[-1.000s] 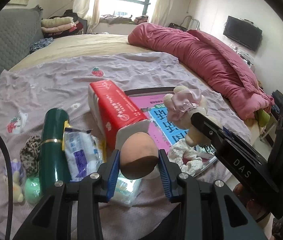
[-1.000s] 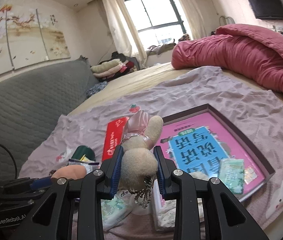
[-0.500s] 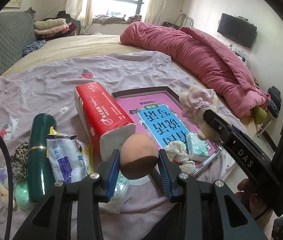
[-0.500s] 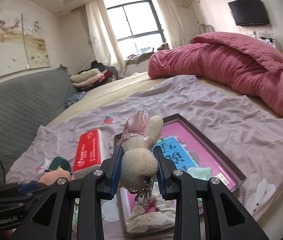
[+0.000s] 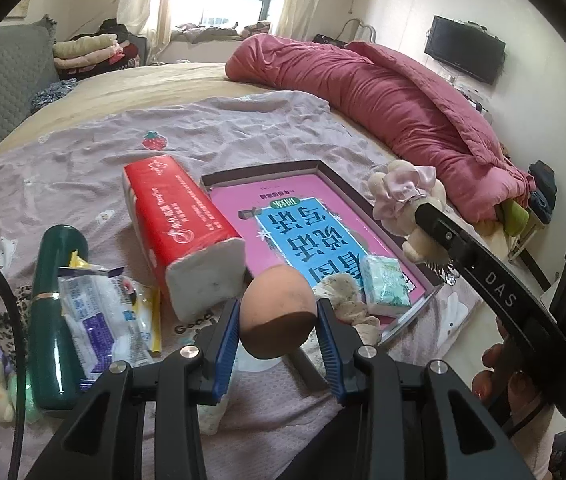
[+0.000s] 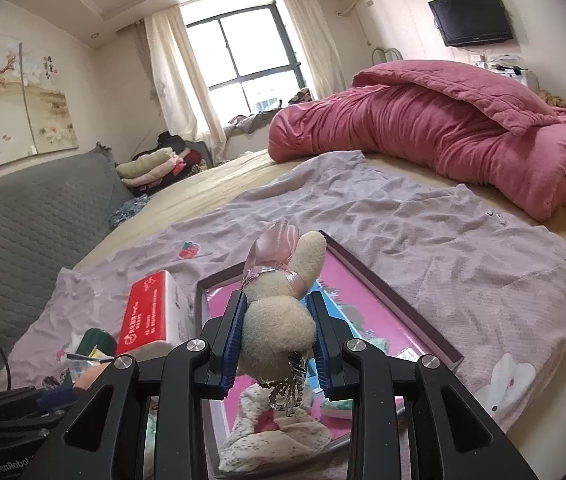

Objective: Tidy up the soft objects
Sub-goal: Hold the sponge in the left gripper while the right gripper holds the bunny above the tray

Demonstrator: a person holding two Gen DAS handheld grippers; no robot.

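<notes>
The left hand-held gripper (image 5: 278,334) pinches a tan egg-shaped sponge (image 5: 278,315) above the near edge of a shallow pink-lined box (image 5: 325,176); the right hand-held gripper (image 6: 279,342) pinches a beige plush rabbit with a pink bow (image 6: 279,320) over that box; both hang above a wrinkled lilac sheet (image 6: 463,256) on the bed, beside a rumpled red quilt (image 6: 435,128).

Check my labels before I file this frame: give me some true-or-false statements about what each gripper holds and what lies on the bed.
1. The left gripper clamps a tan egg-shaped sponge. True.
2. The right gripper is empty. False: it is shut on a cream plush rabbit with a pink satin bow.
3. The red tissue pack lies inside the shallow pink-lined box. False: it lies beside the box, on the lilac sheet.
4. A dark green cylindrical bottle lies on its side. True.
</notes>
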